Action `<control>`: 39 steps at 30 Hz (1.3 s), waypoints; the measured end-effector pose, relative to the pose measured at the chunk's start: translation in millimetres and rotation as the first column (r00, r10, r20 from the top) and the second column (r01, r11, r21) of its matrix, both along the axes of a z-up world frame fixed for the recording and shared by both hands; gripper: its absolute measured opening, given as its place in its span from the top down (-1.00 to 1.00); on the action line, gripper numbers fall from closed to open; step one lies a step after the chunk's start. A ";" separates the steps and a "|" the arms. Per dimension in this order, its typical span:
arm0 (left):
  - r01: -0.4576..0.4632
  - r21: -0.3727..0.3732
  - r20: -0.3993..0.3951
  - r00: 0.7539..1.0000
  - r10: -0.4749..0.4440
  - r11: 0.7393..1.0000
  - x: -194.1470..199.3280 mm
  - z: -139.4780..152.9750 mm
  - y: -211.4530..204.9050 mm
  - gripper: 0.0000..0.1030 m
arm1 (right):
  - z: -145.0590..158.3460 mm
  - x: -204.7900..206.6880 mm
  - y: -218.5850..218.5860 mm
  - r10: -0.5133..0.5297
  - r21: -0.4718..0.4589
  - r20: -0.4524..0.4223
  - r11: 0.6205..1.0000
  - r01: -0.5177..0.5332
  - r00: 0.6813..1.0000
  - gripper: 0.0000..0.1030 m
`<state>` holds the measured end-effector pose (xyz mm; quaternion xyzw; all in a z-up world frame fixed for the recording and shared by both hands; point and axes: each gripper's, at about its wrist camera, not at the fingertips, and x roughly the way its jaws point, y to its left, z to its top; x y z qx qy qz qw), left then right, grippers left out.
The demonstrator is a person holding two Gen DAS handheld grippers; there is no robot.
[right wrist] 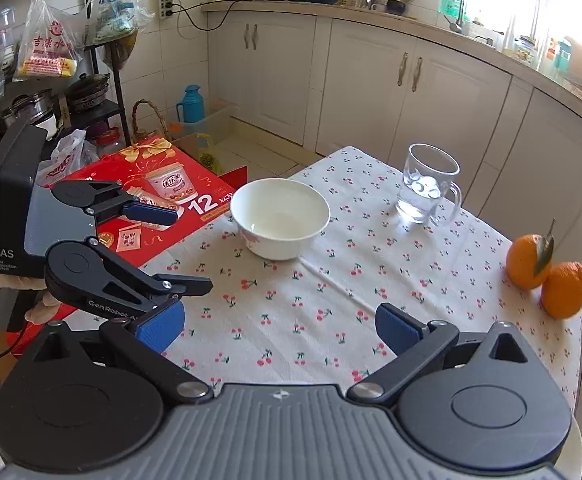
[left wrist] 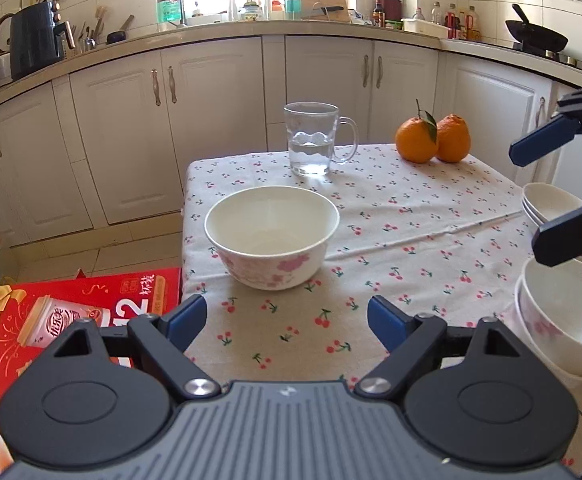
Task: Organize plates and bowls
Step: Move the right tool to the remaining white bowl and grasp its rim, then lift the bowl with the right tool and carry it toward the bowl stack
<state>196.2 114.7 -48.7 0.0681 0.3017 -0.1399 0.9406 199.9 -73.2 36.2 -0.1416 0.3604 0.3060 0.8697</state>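
Standing behind bowl: glass mug w/ oranges.

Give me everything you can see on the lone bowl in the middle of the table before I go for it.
The bowl is white, glossy like ceramic, with pink blossom prints on its outer wall and a plain inside. It looks empty, though the bottom shines a little. It stands upright on the cherry-print tablecloth, near the table edge beside the red box, in front of the glass mug. Nothing else touches it; both hand-held grippers are clear of it.
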 end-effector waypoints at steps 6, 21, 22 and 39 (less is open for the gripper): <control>-0.023 0.012 0.017 1.000 0.023 1.000 28.4 -7.8 -2.4 -0.70 | -3.1 52.5 24.6 0.069 0.000 -0.040 0.998 -0.070 0.997 -1.00; -0.009 0.024 0.010 1.000 0.009 1.000 64.0 -28.1 -11.6 -0.70 | -46.4 156.5 55.6 0.145 0.050 -0.195 0.989 -0.138 0.970 -0.83; -0.008 0.023 0.010 1.000 0.008 1.000 64.9 -28.7 -11.8 -0.69 | -49.8 161.7 58.0 0.152 0.054 -0.203 0.988 -0.144 0.967 -0.78; 0.016 0.015 0.011 1.000 -0.016 1.000 69.8 -32.6 -12.9 -0.68 | -81.7 201.6 72.3 0.160 0.099 -0.267 0.985 -0.138 0.950 -0.43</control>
